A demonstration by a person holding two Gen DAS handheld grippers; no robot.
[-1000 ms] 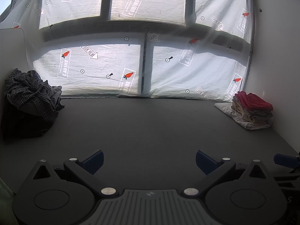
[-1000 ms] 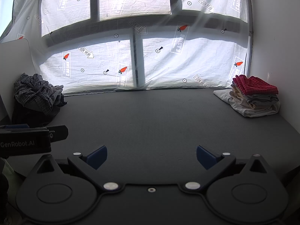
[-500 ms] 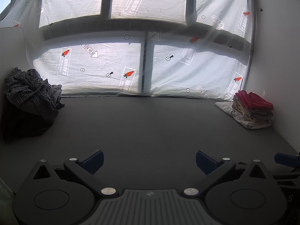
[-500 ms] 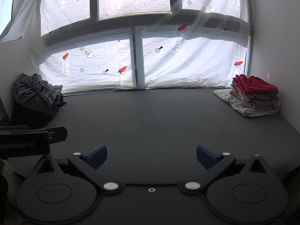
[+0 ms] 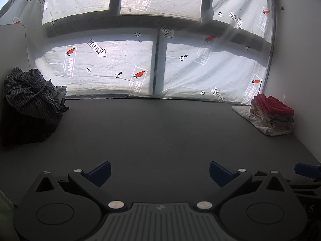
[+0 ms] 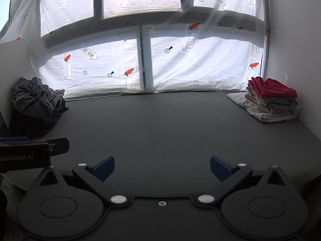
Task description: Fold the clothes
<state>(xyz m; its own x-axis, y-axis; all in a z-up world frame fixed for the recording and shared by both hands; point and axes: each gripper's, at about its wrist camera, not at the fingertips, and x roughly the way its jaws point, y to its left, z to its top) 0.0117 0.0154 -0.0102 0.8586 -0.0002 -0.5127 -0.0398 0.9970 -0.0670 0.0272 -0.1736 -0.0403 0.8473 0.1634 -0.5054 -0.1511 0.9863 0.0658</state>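
A heap of crumpled dark clothes [image 5: 30,100] [image 6: 34,104], with a checked shirt on top, lies at the far left of the dark grey table [image 5: 160,130] [image 6: 160,124]. At the far right stands a folded stack [image 5: 271,114] [image 6: 271,100] topped by a red checked piece. My left gripper [image 5: 159,172] is open low over the table's near edge, nothing between its blue pads. My right gripper [image 6: 162,167] is open too, holding nothing. Both are far from either pile. In the right wrist view the left gripper's body [image 6: 24,154] shows at the left edge.
A white printed sheet [image 5: 140,64] hangs over windows behind the table. A white wall [image 5: 297,60] closes the right side, and a white panel [image 5: 12,48] stands behind the heap at left. The table's bare middle stretches between the piles.
Both views have shifted only slightly; the piles and both open grippers stay as they were.
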